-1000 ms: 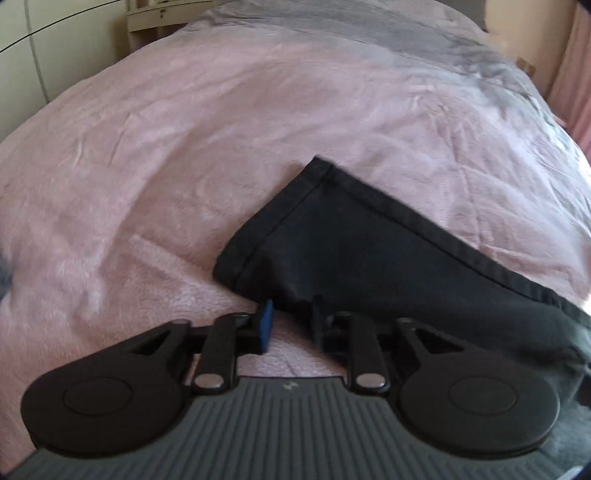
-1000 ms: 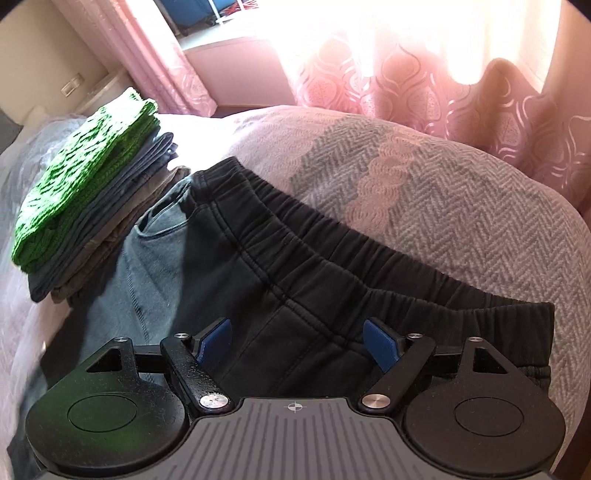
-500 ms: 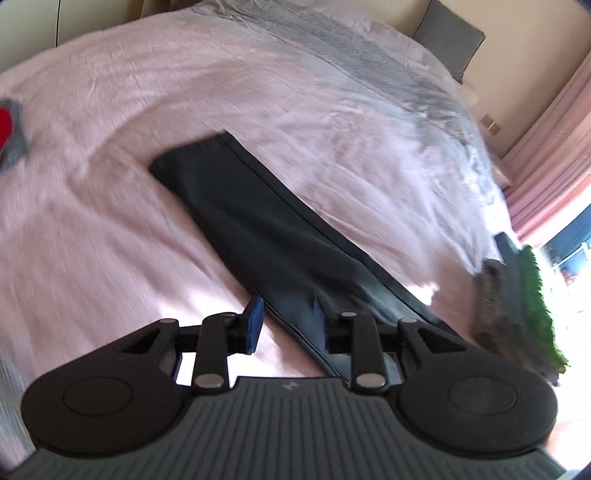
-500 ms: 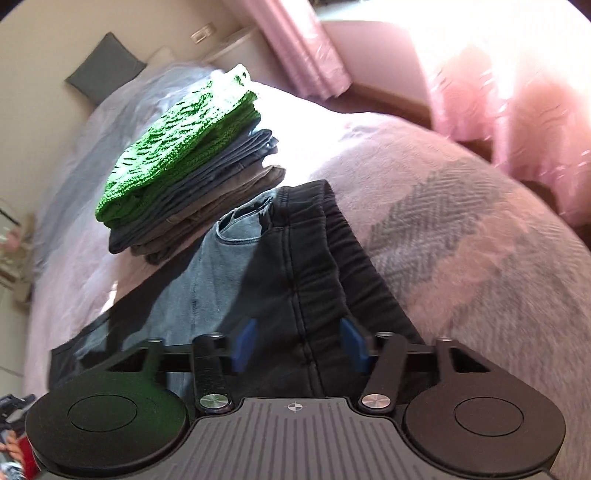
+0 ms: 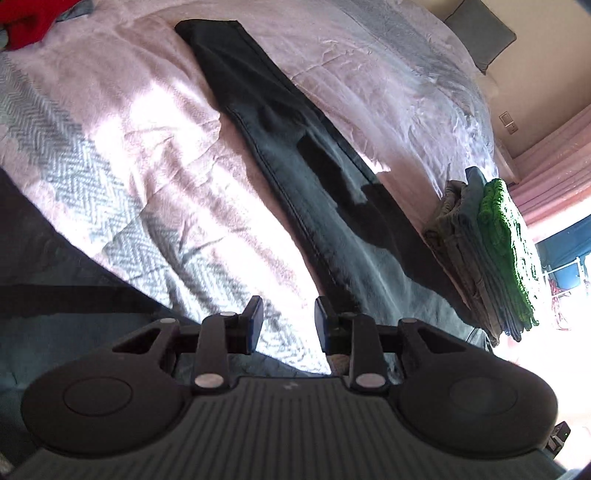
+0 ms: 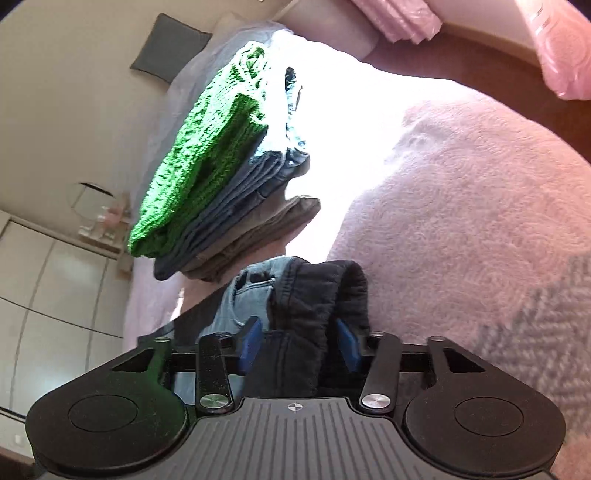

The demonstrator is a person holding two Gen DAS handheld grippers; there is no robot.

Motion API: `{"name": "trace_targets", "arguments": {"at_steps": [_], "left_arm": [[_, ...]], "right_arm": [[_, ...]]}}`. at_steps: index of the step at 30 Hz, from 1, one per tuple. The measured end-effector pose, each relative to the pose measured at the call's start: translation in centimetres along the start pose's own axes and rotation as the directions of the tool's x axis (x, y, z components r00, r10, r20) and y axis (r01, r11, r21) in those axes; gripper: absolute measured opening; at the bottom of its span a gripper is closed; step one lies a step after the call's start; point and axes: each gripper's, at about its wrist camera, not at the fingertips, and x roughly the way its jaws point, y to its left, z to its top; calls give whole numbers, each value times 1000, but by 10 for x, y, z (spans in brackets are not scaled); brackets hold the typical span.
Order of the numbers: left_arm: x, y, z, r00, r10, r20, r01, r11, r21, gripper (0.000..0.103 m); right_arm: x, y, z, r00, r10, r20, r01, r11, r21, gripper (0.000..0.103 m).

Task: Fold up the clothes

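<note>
The right gripper [image 6: 297, 345] hangs at the waistband of the dark grey-black denim trousers [image 6: 317, 295], its blue-padded jaws apart with the bunched elastic band standing between them; whether the pads already touch the cloth I cannot tell. The left gripper [image 5: 288, 325] also has its jaws apart and holds nothing: it hovers above the pink and grey herringbone bedspread [image 5: 122, 155], with its right finger at the near edge of the trousers [image 5: 314, 192].

In the left wrist view the trousers lie flat and full length on the bed, legs together, running from the near right to the hem at the far left. A stack of folded clothes topped by a green knitted jumper [image 5: 506, 236] sits just beside them on the right, its bottom layers close against the waist end. A red garment [image 5: 26, 18] lies at the far left corner.

The denim looks soft but fairly heavy; it should drape and sag rather than hold a shape, and a single pinched layer may slip. The thick gathered waistband offers the surest bite for the right claw. The left would do best on the double-stitched side seam or the hem, where the cloth is firmest, so the fold lands square.
</note>
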Motion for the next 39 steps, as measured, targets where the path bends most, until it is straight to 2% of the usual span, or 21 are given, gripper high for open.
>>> {"name": "trace_targets", "arguments": {"at_steps": [1,3,7,8,10,12,14,15,16,20,21,22,24,33,39], "left_arm": [[-2,0,-4,1000,11,1,-11,1000,-7,25],[-5,-3,-10,1000,24,5,-23,1000,-9,25],[-14,-13,-17,999,38,28,-39,998,39,25],[-13,-15,-18,999,42,26,-44,998,50,25],[-10,-17,-24,998,56,8,-57,997,61,25],[-7,-18,-30,998,60,-6,-60,996,60,25],[-6,-18,-36,998,54,-16,-53,997,52,25],[-6,-17,-39,998,53,-21,-52,998,44,25],[-6,-17,-42,998,50,-25,-49,998,36,25],[-6,-16,-50,998,40,-40,-40,999,2,25],[-7,-16,-51,998,36,-43,-36,999,-4,25],[-7,-16,-52,998,34,-46,-35,999,-9,25],[-7,-14,-53,998,39,-51,-40,999,-14,25],[-9,-10,-61,997,46,-66,-47,999,-22,25],[-15,-5,-63,998,32,-56,-34,999,-34,25]], "right_arm": [[3,-1,2,1000,19,-12,-19,1000,6,14],[1,3,6,1000,18,-4,-18,1000,-15,4],[-19,18,12,998,7,59,0,994,-107,2],[-18,15,12,998,-23,57,30,992,-121,2],[-6,-5,12,997,-76,23,77,995,-63,2],[1,-16,12,997,-77,-2,77,997,-14,2],[-7,-12,11,999,-34,-18,34,999,12,18],[-16,-9,7,1000,-1,-31,1,1000,13,44],[-25,-5,4,999,32,-43,-32,999,14,62],[-48,-4,-28,974,103,-204,-100,995,24,62],[-50,-7,-37,966,106,-237,-101,994,30,55],[-49,-11,-44,961,103,-257,-96,995,39,43],[-47,-18,-57,949,98,-299,-85,995,57,39],[-20,-39,-62,940,176,-292,-132,978,165,38],[-41,-48,-67,944,172,-281,-106,966,235,39]]}}
